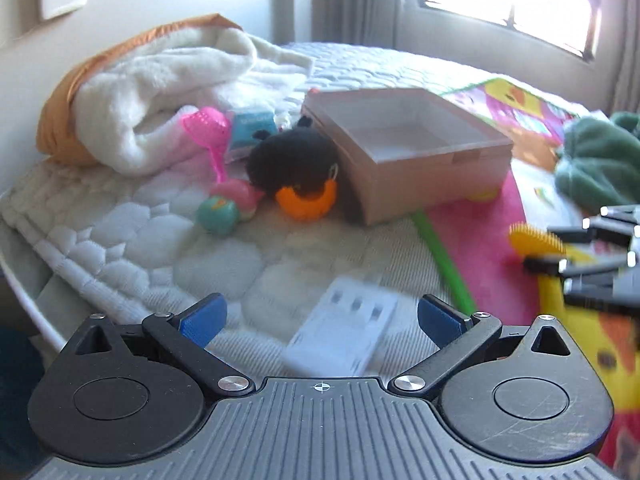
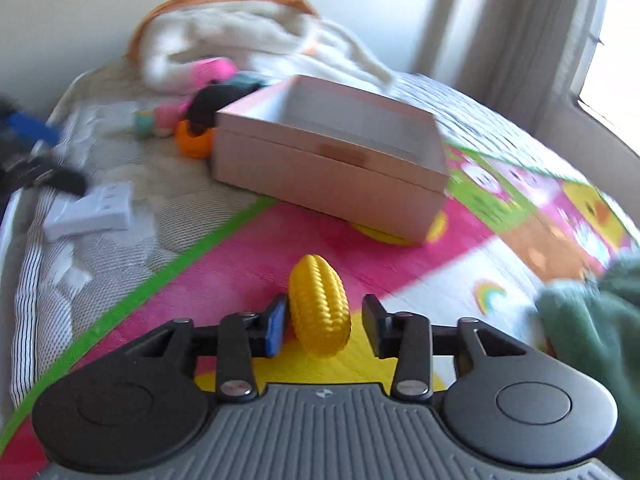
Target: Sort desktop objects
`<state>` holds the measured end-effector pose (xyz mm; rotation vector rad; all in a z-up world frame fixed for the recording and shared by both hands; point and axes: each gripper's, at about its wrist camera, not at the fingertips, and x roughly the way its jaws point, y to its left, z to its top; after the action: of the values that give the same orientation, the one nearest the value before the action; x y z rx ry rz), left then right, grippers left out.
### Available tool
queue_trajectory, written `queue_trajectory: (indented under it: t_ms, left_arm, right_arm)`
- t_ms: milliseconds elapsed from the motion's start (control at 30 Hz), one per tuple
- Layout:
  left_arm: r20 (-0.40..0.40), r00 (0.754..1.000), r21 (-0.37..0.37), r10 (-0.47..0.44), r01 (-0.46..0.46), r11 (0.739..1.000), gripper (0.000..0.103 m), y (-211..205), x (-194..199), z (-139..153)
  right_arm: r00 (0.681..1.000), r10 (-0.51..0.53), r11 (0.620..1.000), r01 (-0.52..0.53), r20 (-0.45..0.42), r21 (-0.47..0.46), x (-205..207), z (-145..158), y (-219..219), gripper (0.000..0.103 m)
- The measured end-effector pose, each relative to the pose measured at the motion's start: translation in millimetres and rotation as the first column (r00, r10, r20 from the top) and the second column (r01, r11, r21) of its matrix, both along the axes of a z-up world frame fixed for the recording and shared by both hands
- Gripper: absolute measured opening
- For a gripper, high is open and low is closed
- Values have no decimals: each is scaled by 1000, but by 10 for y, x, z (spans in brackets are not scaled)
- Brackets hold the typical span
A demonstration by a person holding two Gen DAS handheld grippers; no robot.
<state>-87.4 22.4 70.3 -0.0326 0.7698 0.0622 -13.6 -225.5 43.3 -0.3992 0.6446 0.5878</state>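
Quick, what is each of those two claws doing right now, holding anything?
Left gripper: jaws wide open, holding nothing; a white plastic piece lies below.
Right gripper: jaws open around the yellow toy corn, not clamped on it.

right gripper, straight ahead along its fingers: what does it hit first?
The yellow toy corn: it already sits between the right gripper fingers, one pad apparently touching, the other apart. Beyond it, probably the pink mat, then the open box; depth is unclear.
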Motion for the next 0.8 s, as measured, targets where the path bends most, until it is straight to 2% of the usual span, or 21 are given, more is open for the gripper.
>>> queue_trajectory:
  t_ms: [67,167,200,233,267,300,367,467,533,600,667,700,767,800]
  left_arm:
    - [-29,1000,-13,-1,0,1000,103,5,-15,-60]
    - [-50,999,26,-20,21,999,103,-84,73,-175]
    - [-60,998,41,-12,14,999,100,-113,117,-214]
    - [-76,997,50,-11,15,999,95,-140,160,-247]
    - [-102,995,55,-22,27,998,75,-165,201,-282]
    - [-125,991,60,-40,47,997,69,-182,239,-301]
    - [-138,986,96,-91,105,990,74,-190,262,-316]
    - [-153,980,189,-129,157,969,89,-145,292,-316]
    - [-165,980,256,-115,155,954,94,-90,307,-328]
    - [-174,981,312,-86,138,940,95,-23,328,-329]
    - [-157,987,367,-25,82,927,95,55,365,-329]
    - [-139,990,389,12,43,920,95,99,392,-331]
    - [-96,991,402,95,-48,914,95,198,457,-344]
    - [-83,988,383,132,-91,919,95,257,486,-352]
  right_arm:
    - [999,-35,998,37,-38,56,13,-7,-62,53]
    - [994,-82,991,88,-67,99,22,-83,-65,54]
    - [993,-97,989,104,-68,106,28,-107,-55,54]
    - [992,-105,987,113,-69,112,30,-117,-45,52]
    - [992,-102,987,109,-72,115,23,-112,-43,45]
    - [994,-77,989,86,-79,117,21,-92,-35,43]
    - [997,7,996,1,-81,93,10,-59,-26,43]
    - [997,74,997,-74,-6,-21,-48,-29,-30,45]
    - [999,27,997,-24,34,-68,-18,-23,-79,46]
    - [993,-78,992,86,84,-97,52,-26,-125,46]
    - [980,-174,981,181,99,-73,110,-7,-178,48]
    - [979,-194,980,196,69,-27,123,20,-208,51]
    - [981,-192,979,192,6,71,122,68,-223,71]
    - [983,-186,978,185,6,93,114,70,-186,73]
